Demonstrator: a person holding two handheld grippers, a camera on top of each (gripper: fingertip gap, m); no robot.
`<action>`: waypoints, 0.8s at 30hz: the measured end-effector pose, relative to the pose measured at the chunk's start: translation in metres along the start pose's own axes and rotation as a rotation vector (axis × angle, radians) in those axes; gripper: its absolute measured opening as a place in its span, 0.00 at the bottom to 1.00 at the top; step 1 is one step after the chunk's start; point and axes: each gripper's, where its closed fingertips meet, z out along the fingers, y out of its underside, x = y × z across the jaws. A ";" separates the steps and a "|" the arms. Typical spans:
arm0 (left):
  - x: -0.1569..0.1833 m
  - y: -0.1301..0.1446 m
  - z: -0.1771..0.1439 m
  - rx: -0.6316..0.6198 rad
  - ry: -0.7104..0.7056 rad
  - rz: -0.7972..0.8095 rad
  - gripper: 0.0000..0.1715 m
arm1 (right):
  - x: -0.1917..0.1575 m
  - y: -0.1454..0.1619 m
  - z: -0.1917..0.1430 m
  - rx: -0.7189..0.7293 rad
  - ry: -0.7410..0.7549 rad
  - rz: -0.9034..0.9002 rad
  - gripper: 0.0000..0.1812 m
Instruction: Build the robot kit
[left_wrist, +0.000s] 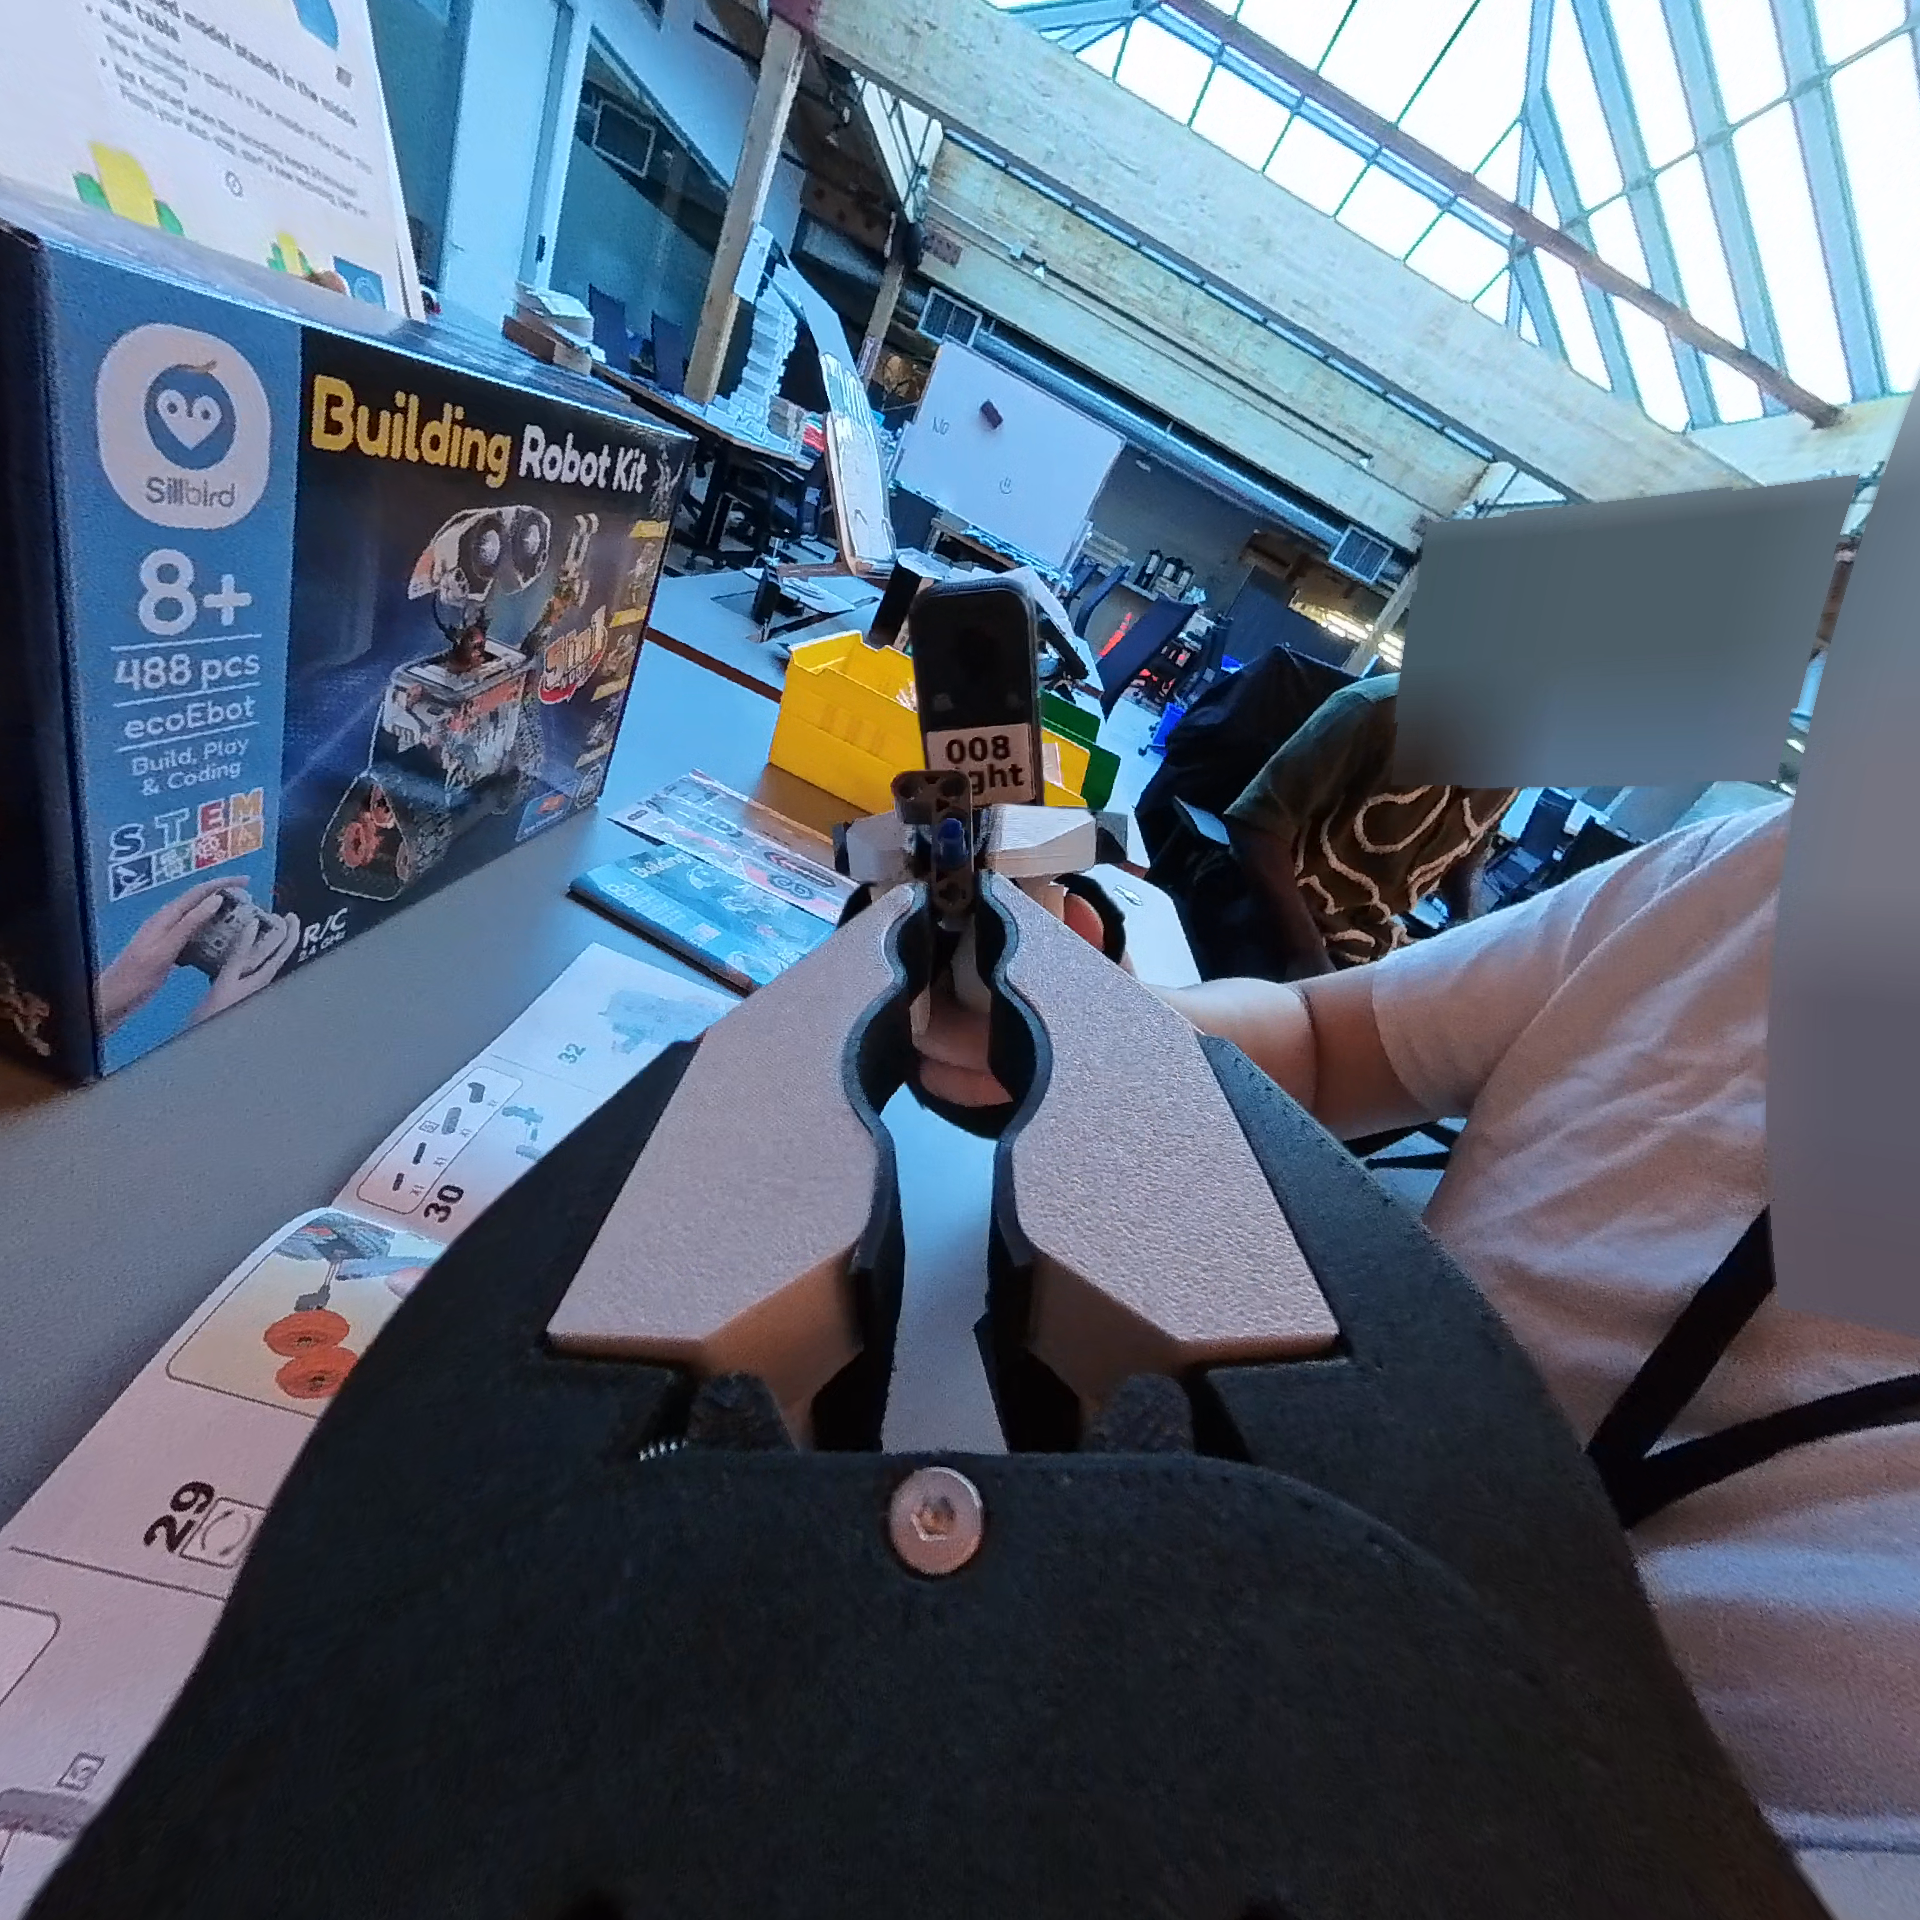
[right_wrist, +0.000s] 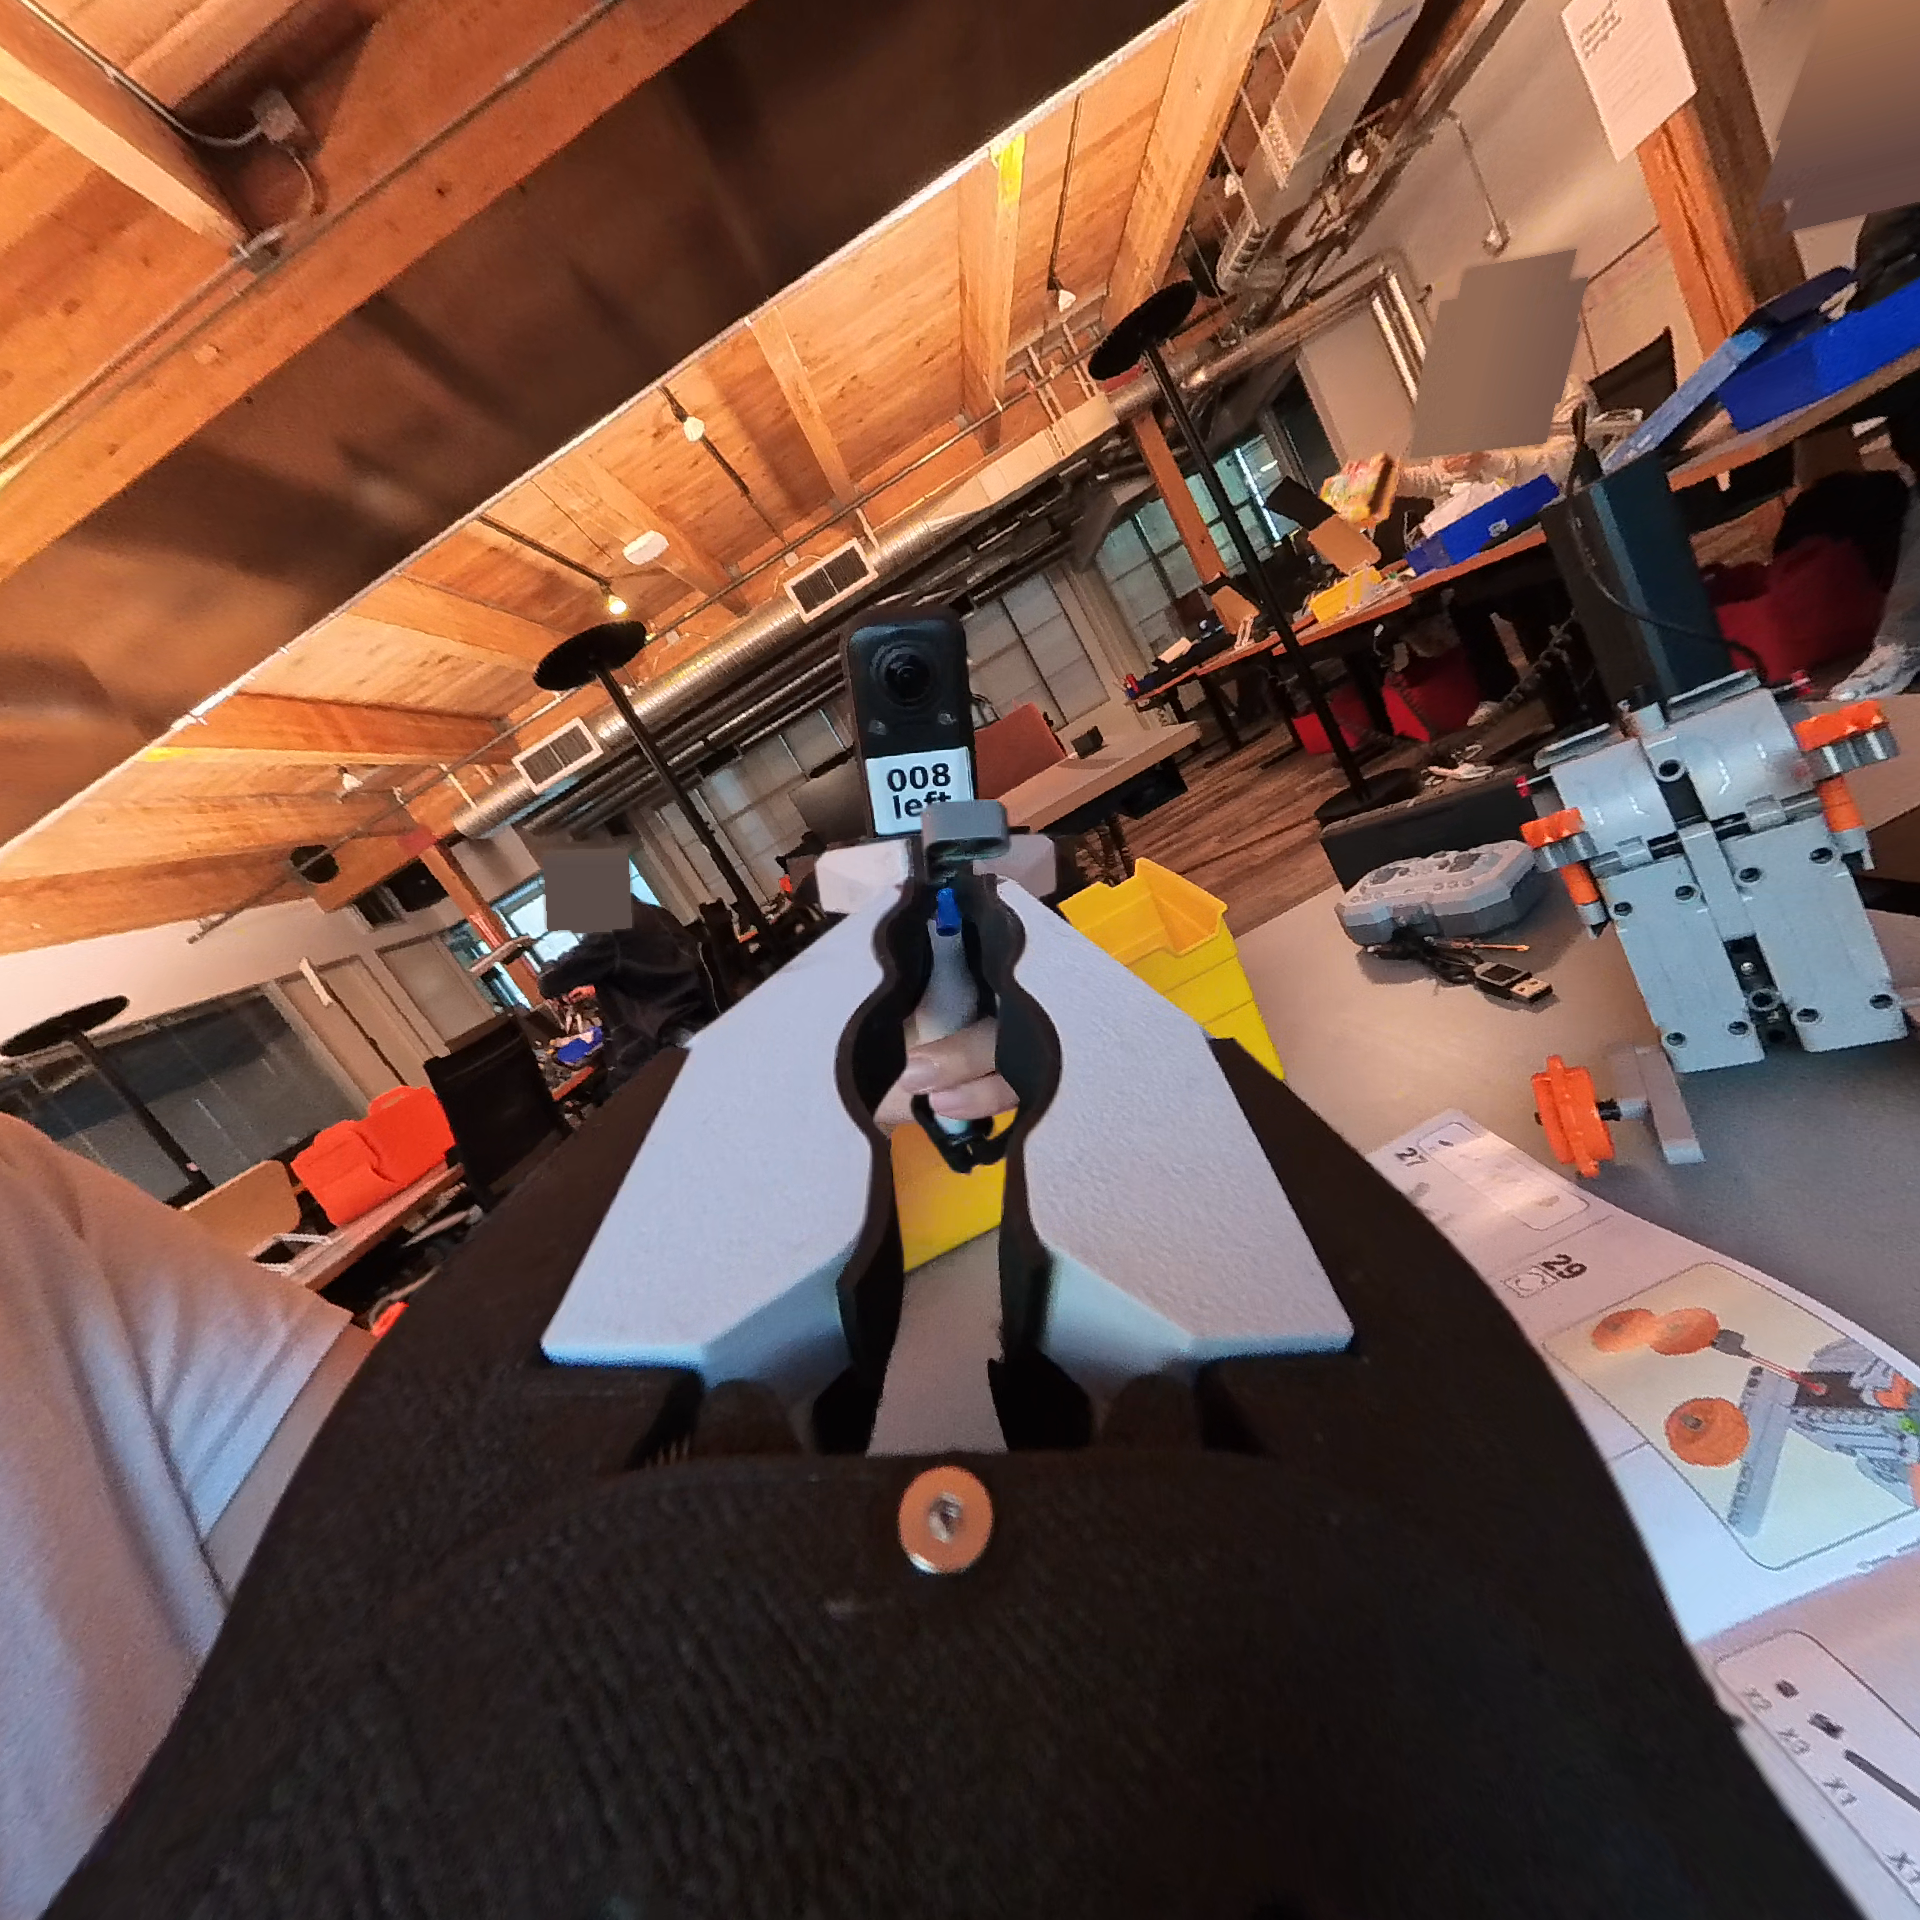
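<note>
Two grippers meet tip to tip above a grey desk (left_wrist: 208, 1164). The left gripper (left_wrist: 943, 894) has its fingers clamped on a dark beam (left_wrist: 932, 805) standing upright, one blue pin (left_wrist: 950, 834) in it. The right gripper (right_wrist: 948, 883) has its fingers clamped on a grey piece (right_wrist: 966, 828). One kit box (left_wrist: 343, 665), two yellow bins (left_wrist: 842, 717), an open instruction booklet (right_wrist: 1704, 1382) and one grey-and-orange model (right_wrist: 1714, 873) sit on the desk, under timber beams and a skylight.

Unquoted print on blue kit box (left_wrist: 343, 665), white camera sticker (left_wrist: 982, 764), instruction sheet (left_wrist: 499, 1122)
</note>
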 end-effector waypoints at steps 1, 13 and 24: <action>-0.001 0.000 0.000 0.000 -0.005 0.011 0.02 | 0.001 0.000 0.000 0.001 0.005 0.011 0.05; 0.000 -0.002 0.004 -0.017 -0.020 -0.003 0.02 | 0.000 -0.004 -0.001 0.037 -0.049 0.186 0.08; 0.008 -0.002 0.003 -0.007 0.084 -0.190 0.02 | -0.014 -0.007 0.001 0.025 -0.209 0.450 0.15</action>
